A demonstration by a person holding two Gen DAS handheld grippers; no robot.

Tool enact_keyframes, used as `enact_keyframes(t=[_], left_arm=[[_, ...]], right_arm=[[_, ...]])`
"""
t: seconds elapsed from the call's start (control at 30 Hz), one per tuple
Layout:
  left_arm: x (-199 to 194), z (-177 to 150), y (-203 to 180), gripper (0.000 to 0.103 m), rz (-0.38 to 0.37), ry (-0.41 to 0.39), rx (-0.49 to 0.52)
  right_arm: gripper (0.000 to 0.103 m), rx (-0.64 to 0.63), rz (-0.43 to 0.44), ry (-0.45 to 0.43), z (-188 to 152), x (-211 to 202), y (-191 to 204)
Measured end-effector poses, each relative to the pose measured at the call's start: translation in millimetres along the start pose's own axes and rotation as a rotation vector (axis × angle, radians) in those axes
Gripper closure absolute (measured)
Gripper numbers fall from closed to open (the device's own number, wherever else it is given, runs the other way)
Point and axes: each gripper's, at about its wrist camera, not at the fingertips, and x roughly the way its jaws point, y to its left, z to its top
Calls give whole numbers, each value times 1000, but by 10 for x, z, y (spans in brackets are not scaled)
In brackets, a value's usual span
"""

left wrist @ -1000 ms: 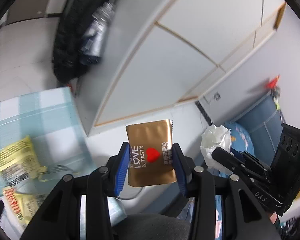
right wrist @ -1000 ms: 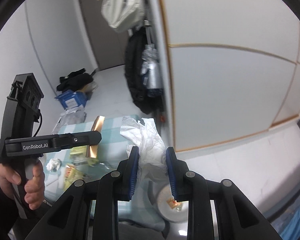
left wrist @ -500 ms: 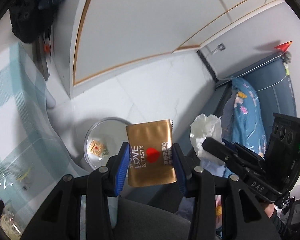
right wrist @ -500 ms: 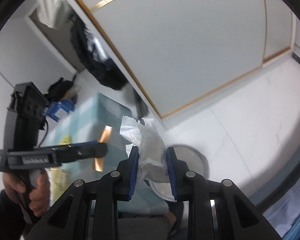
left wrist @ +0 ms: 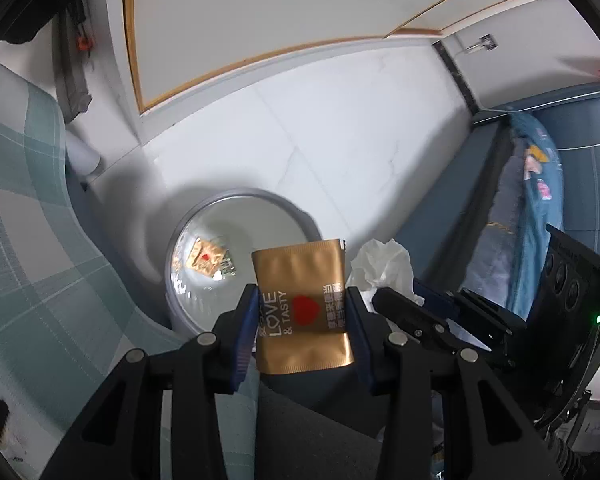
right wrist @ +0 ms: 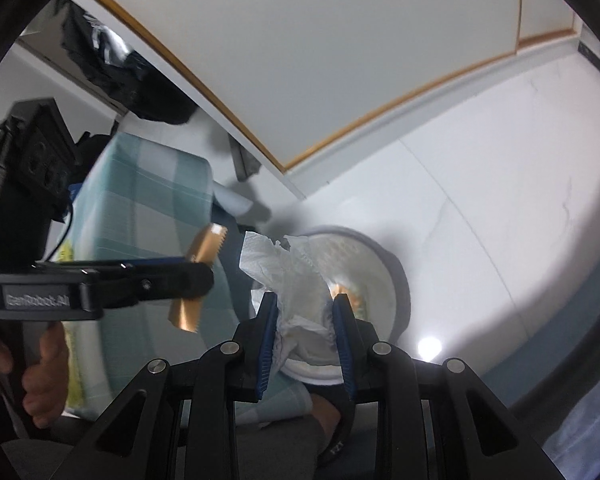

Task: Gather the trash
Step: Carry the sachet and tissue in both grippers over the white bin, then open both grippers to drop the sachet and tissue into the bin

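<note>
Change since earlier frames: both grippers have swung away from the checked table; the round bin, formerly small and low in the frame, now sits at centre in both views.
Table [left wrist: 40, 208]: checked green-white cloth, left side of the left wrist view; its corner appears left of centre in the right wrist view.
Bin [left wrist: 260, 196]: round, grey-rimmed, on the white floor just beside the table; a gold wrapper [left wrist: 206, 260] lies inside.
Left gripper [left wrist: 302, 312]: clamped on a gold sachet [left wrist: 300, 308] printed "LOVE & TASTY", held upright at lower centre, in front of the bin's right-hand rim. In the right wrist view the left gripper [right wrist: 196, 276] appears at the left, the sachet [right wrist: 204, 244] edge-on.
Right gripper [right wrist: 304, 312]: closed on a crumpled white tissue [right wrist: 288, 268], at lower centre, in front of the bin [right wrist: 396, 280] opening. In the left wrist view the tissue [left wrist: 384, 264] shows right of the sachet.
Bedding [left wrist: 536, 200]: blue, right edge of the left wrist view.
</note>
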Motion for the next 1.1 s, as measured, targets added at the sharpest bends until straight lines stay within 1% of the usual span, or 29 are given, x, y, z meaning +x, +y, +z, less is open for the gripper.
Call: enact_keyframes(t=[0.1,0.17,0.2,0.27,0.3,0.33,0.4,0.43,0.47,0.5,0.53,0.57,0.6,0.67,0.73,0.77,1.0,1.1], left_arm=[[100,35,53,66,-12,35,-30],[139,85,100,66,-23,48,-44],[144,102,131,65,-15,45,-64],[122,122,164,61,-29,35,-95],[124,143,180,56,-40,32,-112],[124,151,209,50,-55,29,-136],[133,147,231,44,-80,38,-161],[125,144,233,44,-69,37,-159],[111,136,236,44,-60,30,-159],[105,126,241,41,-71,30,-164],[111,128,246,40,-87,36,-173],[106,125,249,40,-86,36,-180],[88,123,241,40,-69,28,-180],[53,125,225,39,-58,16,-163],[19,121,219,32,-43,2,-149],[0,115,217,31,-37,-5,-151],[-108,68,235,31,18,-53,-151],[-174,56,198,31,35,-76,-129]], right_arm=[[74,9,-1,25,-9,137,-44],[72,9,3,35,-14,223,-63],[71,9,4,42,-20,255,-79],[69,21,21,61,-25,347,-108],[65,28,24,72,-28,375,-137],[63,36,23,85,-26,412,-154],[61,50,29,93,-25,445,-176],[60,52,39,86,-36,433,-181],[57,45,37,79,-41,414,-172],[54,36,26,72,-47,389,-160],[49,31,19,62,-56,363,-159],[47,29,14,55,-66,337,-162],[47,32,10,52,-69,321,-166],[47,43,6,45,-84,270,-195],[45,48,-8,30,-98,210,-220],[43,46,-16,25,-107,182,-227],[39,49,-46,6,-101,86,-227],[38,55,-50,-6,-89,18,-227]])
